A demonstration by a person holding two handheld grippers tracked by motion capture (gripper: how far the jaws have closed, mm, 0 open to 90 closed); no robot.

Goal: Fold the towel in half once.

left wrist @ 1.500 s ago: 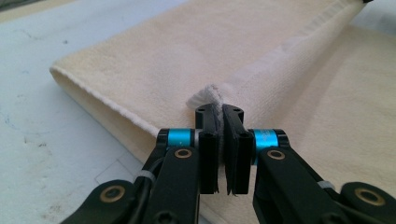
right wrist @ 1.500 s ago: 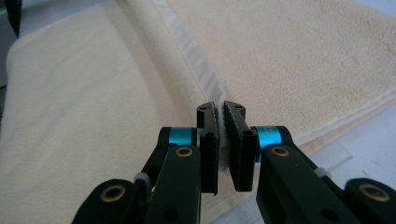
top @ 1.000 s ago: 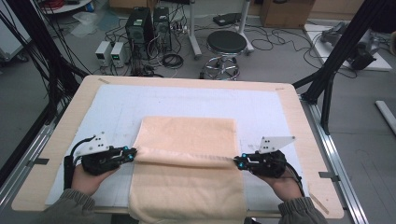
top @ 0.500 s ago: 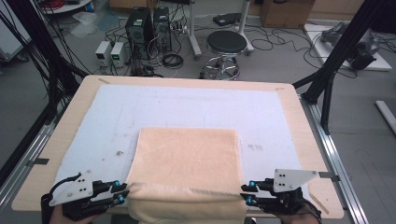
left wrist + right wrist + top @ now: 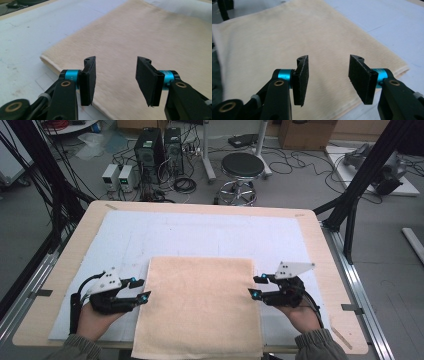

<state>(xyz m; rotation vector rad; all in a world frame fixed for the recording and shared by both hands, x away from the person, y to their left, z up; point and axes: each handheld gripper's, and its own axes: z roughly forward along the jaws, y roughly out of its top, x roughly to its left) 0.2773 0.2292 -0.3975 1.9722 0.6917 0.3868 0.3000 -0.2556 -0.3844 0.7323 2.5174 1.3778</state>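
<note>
Both grippers, left gripper (image 5: 141, 290) and right gripper (image 5: 255, 287), gape wide and empty beside the towel (image 5: 200, 305) (lying flat, near-centre, overhanging the near table (image 5: 310, 227) edge), so grab both side edges level.

The high view looks forward and down from above the person's side, taking in the whole table (image 5: 60, 270), with a black stool (image 5: 242, 166) on the floor beyond at 12 o'clock. The left gripper view rides low and close behind its own parted jaws, facing across the beige towel (image 5: 140, 37) toward 2 o'clock. The right gripper view sits equally near and low, facing toward 10 o'clock over the same towel (image 5: 287, 32). All three views share that towel (image 5: 200, 305) and the white mat (image 5: 200, 235) beneath it.
</note>
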